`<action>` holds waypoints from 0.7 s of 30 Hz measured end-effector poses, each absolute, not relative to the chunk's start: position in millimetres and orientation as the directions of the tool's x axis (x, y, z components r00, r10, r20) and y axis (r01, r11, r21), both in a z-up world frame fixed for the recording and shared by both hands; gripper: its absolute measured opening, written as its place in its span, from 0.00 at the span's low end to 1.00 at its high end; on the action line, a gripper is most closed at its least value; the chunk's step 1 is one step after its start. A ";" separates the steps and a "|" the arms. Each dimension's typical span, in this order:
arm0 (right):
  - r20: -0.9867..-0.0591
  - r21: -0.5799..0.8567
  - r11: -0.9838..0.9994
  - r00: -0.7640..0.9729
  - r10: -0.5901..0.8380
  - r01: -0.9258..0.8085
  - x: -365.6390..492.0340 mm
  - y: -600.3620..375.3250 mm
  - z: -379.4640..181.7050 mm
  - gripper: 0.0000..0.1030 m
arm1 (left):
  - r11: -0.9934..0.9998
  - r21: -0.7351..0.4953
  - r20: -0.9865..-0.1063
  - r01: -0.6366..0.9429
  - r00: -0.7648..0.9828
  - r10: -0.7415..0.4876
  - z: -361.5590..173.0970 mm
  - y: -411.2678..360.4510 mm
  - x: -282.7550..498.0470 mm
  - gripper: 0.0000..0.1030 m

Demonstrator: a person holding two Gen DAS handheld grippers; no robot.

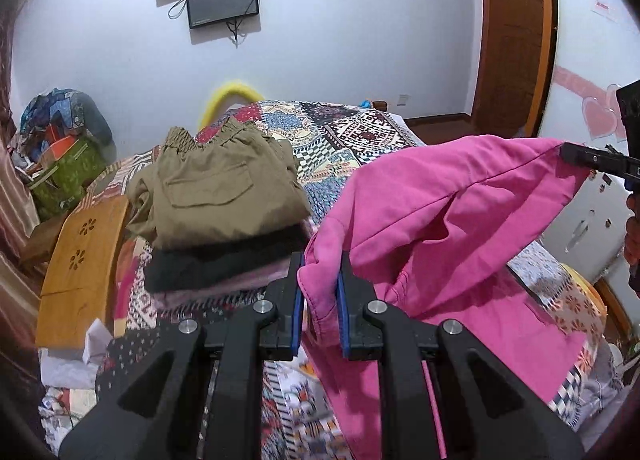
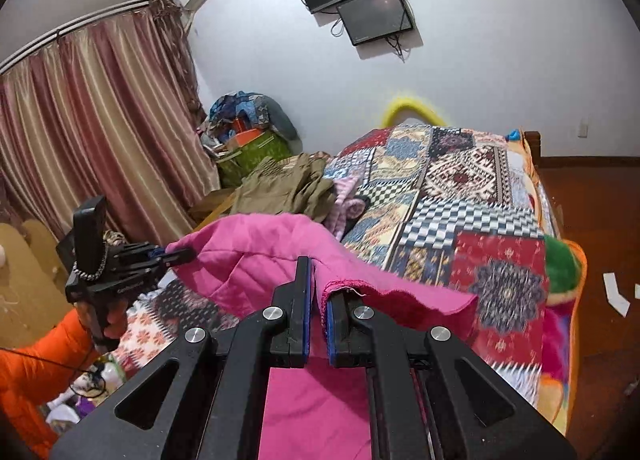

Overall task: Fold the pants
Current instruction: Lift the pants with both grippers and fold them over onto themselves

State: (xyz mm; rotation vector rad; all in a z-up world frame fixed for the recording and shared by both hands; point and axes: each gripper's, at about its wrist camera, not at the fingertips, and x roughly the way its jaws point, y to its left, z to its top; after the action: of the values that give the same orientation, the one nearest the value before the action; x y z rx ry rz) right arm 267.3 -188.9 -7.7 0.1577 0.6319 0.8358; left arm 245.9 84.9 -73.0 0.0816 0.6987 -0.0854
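The pink pants (image 1: 460, 216) hang in the air above the patchwork bed (image 1: 360, 132), stretched between both grippers. My left gripper (image 1: 320, 260) is shut on one bunched corner of the pink pants. My right gripper (image 2: 318, 268) is shut on another edge of the pink pants (image 2: 256, 256). The right gripper shows at the far right of the left wrist view (image 1: 568, 152), pinching the cloth. The left gripper shows at the left of the right wrist view (image 2: 180, 256), held by a hand in an orange sleeve.
A stack of folded clothes with olive pants (image 1: 216, 192) on top lies on the bed to the left. A wooden board (image 1: 80, 260) leans beside the bed. A pile of bags (image 2: 252, 132) sits by the curtain (image 2: 100, 120). Wooden floor (image 2: 592, 212) lies right of the bed.
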 end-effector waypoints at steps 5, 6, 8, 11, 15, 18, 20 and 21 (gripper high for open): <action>-0.482 0.342 0.686 0.506 0.715 -0.643 231.5 -192.6 -14.2 0.05 | 0.995 0.018 -0.659 0.100 0.750 -0.064 -79.2 83.9 214.6 0.13; -0.486 0.344 0.688 0.506 0.713 -0.639 224.5 -194.1 -17.3 0.05 | 0.995 0.013 -0.665 0.099 0.744 -0.065 -81.7 84.5 209.8 0.13; -0.486 0.364 0.690 0.504 0.714 -0.626 214.3 -199.4 -25.0 0.05 | 0.996 -0.002 -0.676 0.093 0.733 -0.069 -87.2 86.7 198.2 0.13; -0.487 0.411 0.695 0.502 0.715 -0.590 205.6 -212.0 -38.8 0.05 | 0.996 -0.030 -0.697 0.088 0.712 -0.084 -95.8 91.9 185.0 0.13; -0.501 0.459 0.705 0.499 0.708 -0.540 199.7 -226.8 -56.3 0.05 | 0.993 -0.034 -0.719 0.110 0.687 -0.100 -108.8 89.3 166.4 0.13; -0.517 0.470 0.713 0.492 0.700 -0.520 195.2 -232.9 -67.1 0.05 | 0.991 -0.014 -0.732 0.132 0.674 -0.100 -120.0 82.1 154.0 0.14; -0.527 0.468 0.716 0.487 0.697 -0.518 191.7 -233.6 -71.0 0.05 | 0.990 -0.012 -0.737 0.143 0.668 -0.105 -126.8 78.3 147.3 0.14; -0.527 0.470 0.714 0.484 0.699 -0.519 189.5 -234.2 -72.1 0.05 | 0.989 -0.013 -0.740 0.146 0.664 -0.108 -130.1 76.6 144.3 0.14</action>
State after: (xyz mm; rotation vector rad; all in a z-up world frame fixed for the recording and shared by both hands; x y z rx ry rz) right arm 189.5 -234.2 -72.1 0.2619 0.7600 0.7519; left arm 144.3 76.6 -130.1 0.0491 0.8321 -0.1434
